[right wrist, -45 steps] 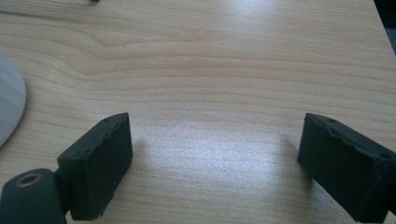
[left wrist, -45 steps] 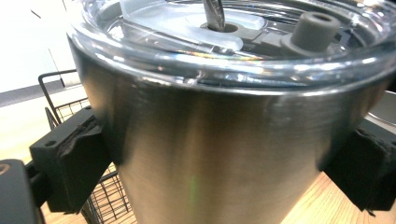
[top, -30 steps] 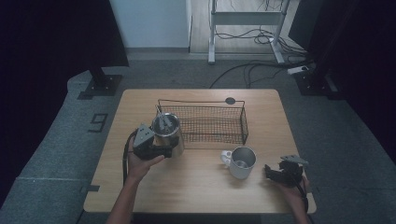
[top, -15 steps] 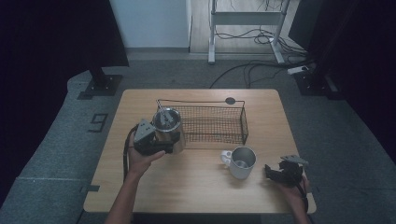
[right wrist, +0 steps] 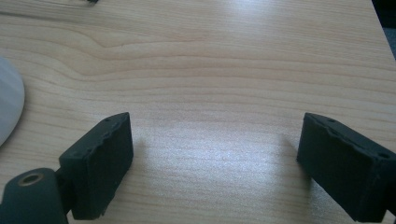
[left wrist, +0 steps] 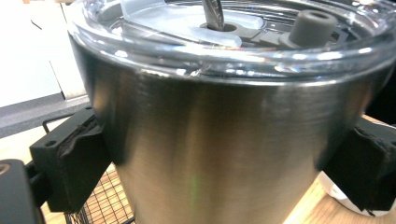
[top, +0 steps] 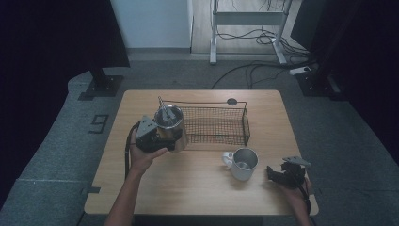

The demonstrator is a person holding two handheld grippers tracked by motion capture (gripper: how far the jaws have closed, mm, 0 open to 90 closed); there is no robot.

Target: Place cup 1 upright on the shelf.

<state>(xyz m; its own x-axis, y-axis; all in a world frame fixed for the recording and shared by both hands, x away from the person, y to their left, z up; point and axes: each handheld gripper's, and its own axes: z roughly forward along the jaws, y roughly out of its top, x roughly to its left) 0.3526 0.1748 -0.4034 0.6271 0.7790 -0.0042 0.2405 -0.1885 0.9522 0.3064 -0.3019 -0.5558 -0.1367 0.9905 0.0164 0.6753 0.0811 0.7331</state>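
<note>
Two jaws of the left gripper are clamping the slick steel tumbler between them, risking slippage onto the wire basket below, while the right gripper is gaping empty.

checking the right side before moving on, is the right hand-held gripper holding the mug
No, the right hand-held gripper has its jaws spread apart over bare wooden table, and the mug stands apart from it.
</note>
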